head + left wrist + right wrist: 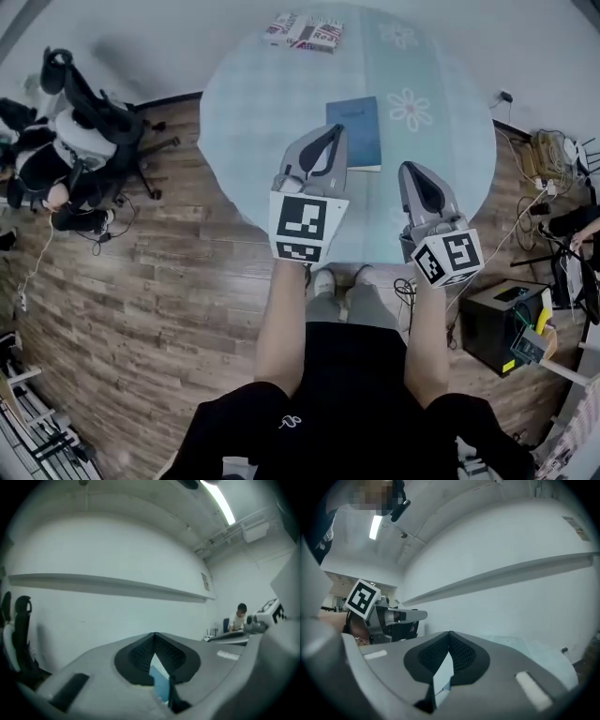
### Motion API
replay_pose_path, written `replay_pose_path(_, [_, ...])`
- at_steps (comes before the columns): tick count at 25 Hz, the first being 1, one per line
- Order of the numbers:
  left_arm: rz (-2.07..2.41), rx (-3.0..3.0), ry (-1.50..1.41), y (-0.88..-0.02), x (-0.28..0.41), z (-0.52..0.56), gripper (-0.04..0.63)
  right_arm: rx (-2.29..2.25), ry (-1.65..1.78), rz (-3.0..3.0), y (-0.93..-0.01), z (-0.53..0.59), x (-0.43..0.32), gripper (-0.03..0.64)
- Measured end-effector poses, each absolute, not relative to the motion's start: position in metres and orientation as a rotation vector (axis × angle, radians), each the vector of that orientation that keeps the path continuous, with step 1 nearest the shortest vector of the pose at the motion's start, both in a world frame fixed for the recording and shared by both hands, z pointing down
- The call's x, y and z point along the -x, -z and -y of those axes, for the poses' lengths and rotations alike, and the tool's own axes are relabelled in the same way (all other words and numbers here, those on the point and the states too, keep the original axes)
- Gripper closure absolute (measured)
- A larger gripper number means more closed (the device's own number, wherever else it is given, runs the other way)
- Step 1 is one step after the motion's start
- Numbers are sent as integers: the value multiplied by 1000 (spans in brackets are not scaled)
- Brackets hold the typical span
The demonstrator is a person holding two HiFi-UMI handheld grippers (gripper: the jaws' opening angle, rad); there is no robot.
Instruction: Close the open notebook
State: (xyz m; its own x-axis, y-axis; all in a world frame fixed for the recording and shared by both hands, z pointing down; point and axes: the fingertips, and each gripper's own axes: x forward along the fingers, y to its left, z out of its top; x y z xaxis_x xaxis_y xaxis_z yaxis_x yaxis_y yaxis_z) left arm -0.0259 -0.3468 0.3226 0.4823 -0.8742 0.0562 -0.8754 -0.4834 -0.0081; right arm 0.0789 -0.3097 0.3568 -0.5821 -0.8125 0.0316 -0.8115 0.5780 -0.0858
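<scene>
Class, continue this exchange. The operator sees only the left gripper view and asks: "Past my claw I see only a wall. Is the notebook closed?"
Observer: Yes. In the head view the blue notebook lies closed and flat on the round table.
Operator: Is my other claw holding anything?
Observer: No. The right claw is shut, with nothing between its jaws.
Operator: Is anything else on the table?
Observer: What looks like a small stack of printed books sits at the far edge, apart from the notebook.
</scene>
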Motion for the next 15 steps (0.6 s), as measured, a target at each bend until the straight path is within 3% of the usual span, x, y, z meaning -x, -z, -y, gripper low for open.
replay_pose_path(5, [1682, -2573, 310, -250, 94, 317, 592, 1284, 112, -2721, -310, 314, -40, 606])
replay_pose_path(15, [1861, -2410, 250, -268, 128, 301, 592, 1281, 100, -2736, -281, 314, -19, 606])
